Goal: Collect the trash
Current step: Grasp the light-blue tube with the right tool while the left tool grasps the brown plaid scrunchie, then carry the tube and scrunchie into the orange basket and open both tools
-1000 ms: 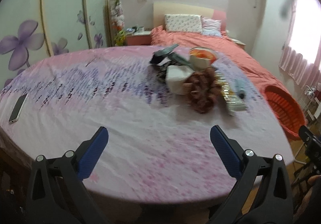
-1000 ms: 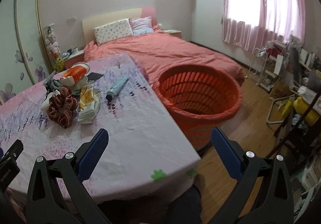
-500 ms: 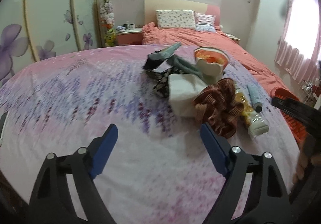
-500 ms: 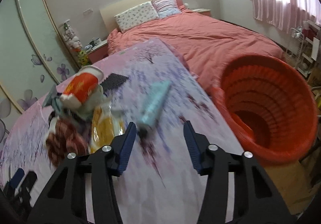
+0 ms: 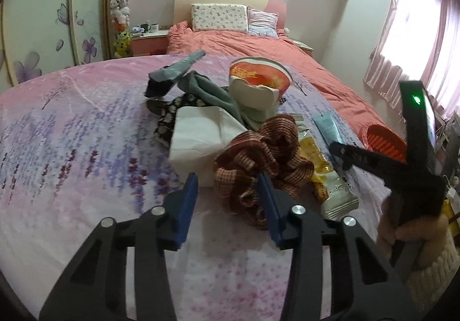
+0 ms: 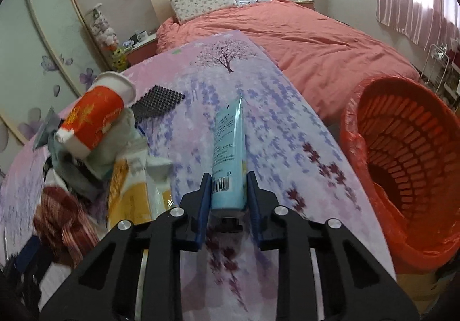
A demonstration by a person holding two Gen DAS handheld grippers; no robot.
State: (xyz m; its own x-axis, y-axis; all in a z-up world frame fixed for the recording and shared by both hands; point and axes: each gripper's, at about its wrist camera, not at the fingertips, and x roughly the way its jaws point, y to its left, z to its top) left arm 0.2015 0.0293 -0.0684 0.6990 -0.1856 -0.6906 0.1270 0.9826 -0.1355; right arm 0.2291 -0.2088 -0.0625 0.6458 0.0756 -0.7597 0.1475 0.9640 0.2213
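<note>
One light-blue tube [image 6: 229, 148]; one red paper cup [image 6: 95, 117]; one yellow snack wrapper [image 6: 130, 191]; one orange basket [image 6: 402, 165]. Two pillows [image 6: 201, 0] at twelve o'clock.

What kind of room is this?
A bedroom, most likely: a bed with pillows, a nightstand beside it, and a floral sliding wardrobe.

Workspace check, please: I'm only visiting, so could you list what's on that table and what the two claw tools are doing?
Surface: table under a pink floral cloth.
Job's things: blue tube, noodle cup, yellow wrapper; orange basket beside the table.
Clutter: checked cloth, white paper, grey sock.
Grippers: right gripper shut on the tube's capped end; left gripper open at the checked cloth.
Cables: nothing seen.
Surroundings: bed, curtains.
</note>
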